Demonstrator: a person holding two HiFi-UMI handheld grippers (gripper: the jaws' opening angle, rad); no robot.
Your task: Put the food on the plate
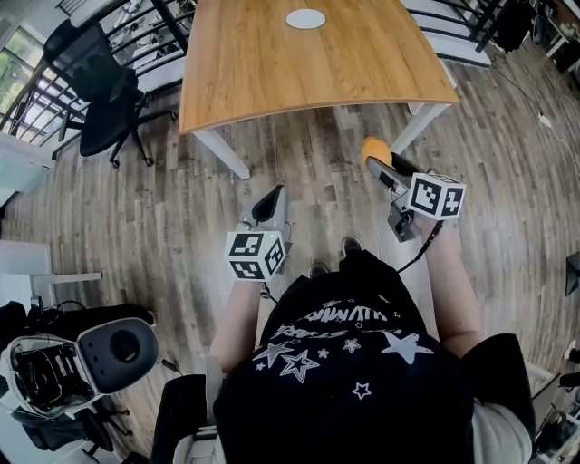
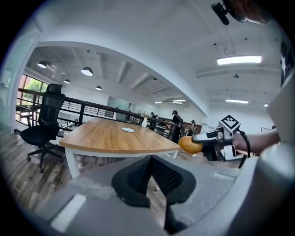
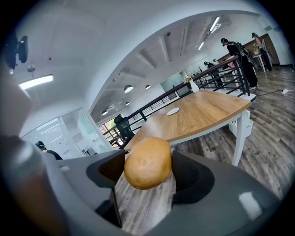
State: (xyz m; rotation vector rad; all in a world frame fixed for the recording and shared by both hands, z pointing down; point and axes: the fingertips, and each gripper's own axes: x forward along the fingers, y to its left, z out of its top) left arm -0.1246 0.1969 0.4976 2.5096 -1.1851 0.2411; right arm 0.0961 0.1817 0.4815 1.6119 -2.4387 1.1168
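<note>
Golden-brown potato (image 1: 375,149) pinched at its sides between the widely spread jaws of the right gripper (image 3: 147,169), carried above plank floor, short of the wooden table (image 1: 272,72). White plate (image 1: 305,18) far across that tabletop, well apart from the potato. Left gripper (image 2: 151,177) alongside, jaws closed together on nothing. Judged risky: rounded, smooth skin, narrow pad contact. Could have slipped free and dropped to the floor if jolted or tipped on the way.

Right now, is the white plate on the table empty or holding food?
Empty: the plate lies bare on the table; the potato is clamped in the right gripper, off the table.
</note>
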